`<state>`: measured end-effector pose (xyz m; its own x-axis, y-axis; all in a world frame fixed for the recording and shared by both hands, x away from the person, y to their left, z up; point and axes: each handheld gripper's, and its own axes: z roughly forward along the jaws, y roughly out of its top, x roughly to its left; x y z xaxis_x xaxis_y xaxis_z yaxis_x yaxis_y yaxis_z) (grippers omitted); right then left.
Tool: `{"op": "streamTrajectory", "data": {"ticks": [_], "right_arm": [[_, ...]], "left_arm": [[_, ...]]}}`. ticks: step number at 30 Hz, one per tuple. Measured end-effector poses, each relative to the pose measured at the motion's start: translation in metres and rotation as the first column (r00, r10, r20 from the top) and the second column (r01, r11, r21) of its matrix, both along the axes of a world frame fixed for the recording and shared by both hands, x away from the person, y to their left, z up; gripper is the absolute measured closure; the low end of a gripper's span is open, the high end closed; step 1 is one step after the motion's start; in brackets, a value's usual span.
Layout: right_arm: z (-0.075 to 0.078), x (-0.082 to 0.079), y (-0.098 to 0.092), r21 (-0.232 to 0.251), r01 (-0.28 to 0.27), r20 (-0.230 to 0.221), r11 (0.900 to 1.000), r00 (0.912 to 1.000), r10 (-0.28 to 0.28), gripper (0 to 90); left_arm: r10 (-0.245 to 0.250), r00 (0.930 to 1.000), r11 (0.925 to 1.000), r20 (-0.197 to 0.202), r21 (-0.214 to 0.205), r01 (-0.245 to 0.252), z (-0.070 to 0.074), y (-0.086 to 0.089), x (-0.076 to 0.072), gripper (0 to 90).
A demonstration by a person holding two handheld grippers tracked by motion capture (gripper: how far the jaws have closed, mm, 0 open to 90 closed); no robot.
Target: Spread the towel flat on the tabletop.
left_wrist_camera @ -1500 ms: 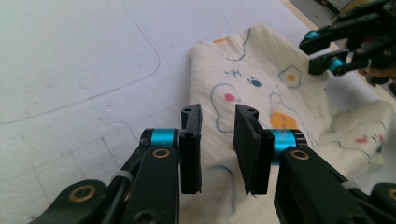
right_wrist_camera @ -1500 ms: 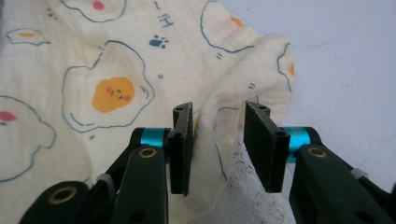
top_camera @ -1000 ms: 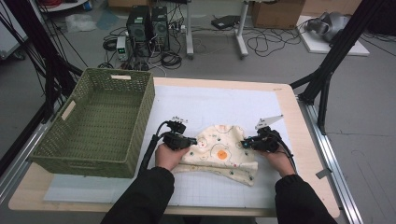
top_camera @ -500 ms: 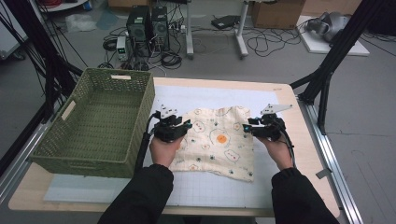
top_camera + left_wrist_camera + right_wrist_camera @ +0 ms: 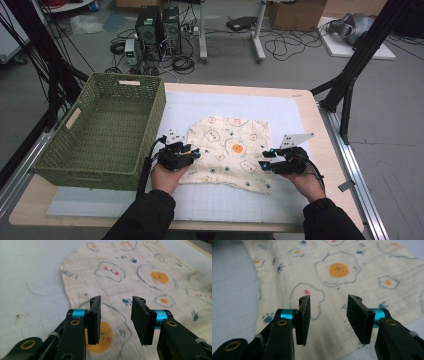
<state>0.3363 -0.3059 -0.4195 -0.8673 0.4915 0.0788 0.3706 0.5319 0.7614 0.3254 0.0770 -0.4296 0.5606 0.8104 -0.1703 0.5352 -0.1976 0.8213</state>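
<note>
On the table point(image 5: 300, 107), cloth point(image 5: 232, 150) lies flat.

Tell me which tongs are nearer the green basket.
Left. The left tongs hover over the cloth's near-left edge, just beside the green basket; the right tongs are over the cloth's opposite edge, farther off.
</note>
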Motion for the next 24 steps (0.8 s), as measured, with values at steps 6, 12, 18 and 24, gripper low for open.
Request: {"op": "streamTrajectory", "data": {"ticks": [6, 12, 18, 24], "right_arm": [[-0.015, -0.014, 0.003, -0.028, -0.074, -0.045, 0.9968, 0.9963, 0.073, 60.9], [-0.024, -0.015, 0.005, -0.047, -0.102, -0.049, 0.9937, 0.9938, 0.099, 83.8], [-0.022, -0.016, 0.0, -0.057, -0.138, -0.043, 0.9888, 0.9899, 0.135, 88.7], [-0.018, -0.026, -0.015, -0.043, -0.146, -0.063, 0.9883, 0.9877, 0.143, 88.8]], "left_arm": [[-0.041, 0.998, 0.9982, -0.049, 0.043, 0.043, -0.006, 0.001, -0.008, 63.7], [-0.039, 0.9954, 0.9956, -0.088, 0.082, 0.047, -0.016, 0.003, -0.006, 81.2], [-0.077, 0.9915, 0.9923, -0.105, 0.089, 0.086, -0.015, 0.003, -0.011, 89.3], [-0.117, 0.988, 0.9894, -0.101, 0.073, 0.125, -0.012, 0.002, -0.021, 89.4]]}}
